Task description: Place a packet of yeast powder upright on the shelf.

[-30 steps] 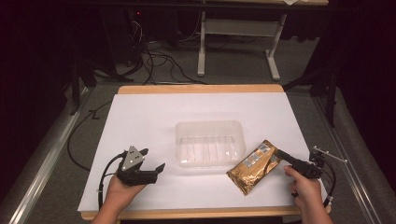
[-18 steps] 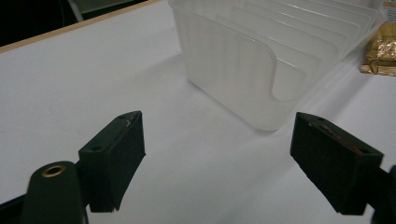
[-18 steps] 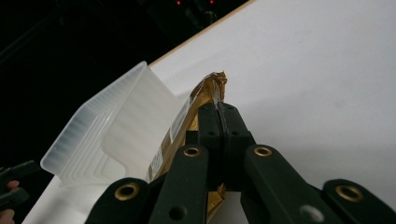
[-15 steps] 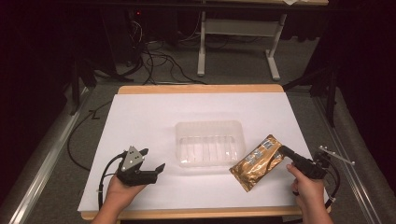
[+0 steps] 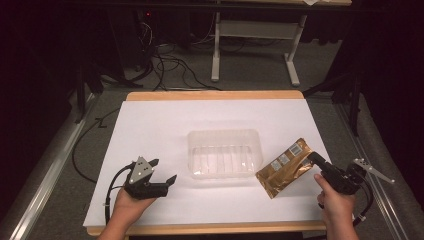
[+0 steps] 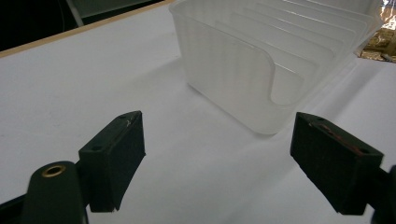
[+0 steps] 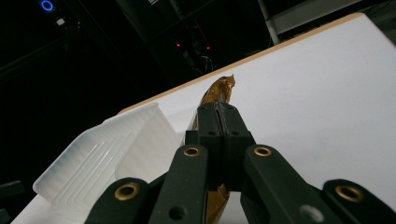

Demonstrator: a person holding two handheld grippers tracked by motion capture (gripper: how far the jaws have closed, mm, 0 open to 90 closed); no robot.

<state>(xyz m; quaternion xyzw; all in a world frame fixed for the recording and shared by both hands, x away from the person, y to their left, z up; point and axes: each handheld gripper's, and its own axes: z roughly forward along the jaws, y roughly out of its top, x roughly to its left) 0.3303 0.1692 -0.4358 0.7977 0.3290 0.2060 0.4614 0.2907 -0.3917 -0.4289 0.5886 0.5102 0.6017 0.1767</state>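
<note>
High view: crinkled gold foil pouch [image 5: 286, 169]

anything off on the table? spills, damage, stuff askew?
Nothing spilled or broken. The gold pouch sits crooked and crinkled, pinched at one edge by the right gripper. The clear tray is upright and empty.

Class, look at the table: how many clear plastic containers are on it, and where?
1. The clear plastic container sits mid-table on the white table, empty, between the open left gripper and the gold packet clamped in the right gripper's jaws.
</note>
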